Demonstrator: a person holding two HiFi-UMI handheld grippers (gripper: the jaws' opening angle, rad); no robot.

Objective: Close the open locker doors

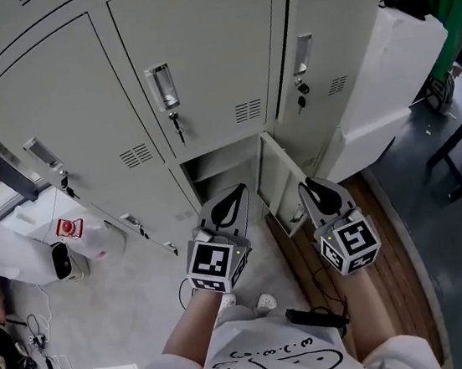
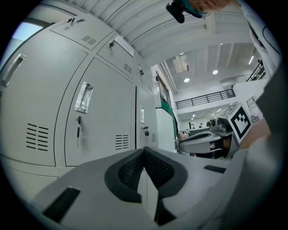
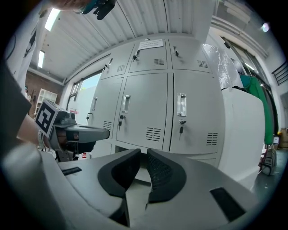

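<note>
My left claw (image 1: 240, 189) is closed tip to tip, empty; my right claw (image 1: 305, 184) stands a thin slit apart, also empty. Just beyond, between them, the small pale grey metal locker door (image 1: 276, 180) hangs open off a bottom-row compartment (image 1: 214, 166) of the grey steel locker bank (image 1: 208, 73).

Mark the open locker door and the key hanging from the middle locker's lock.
open locker door (image 1: 279, 180), head view, middle of its panel.
key (image 1: 177, 129), head view, on its hanging shaft.
</note>
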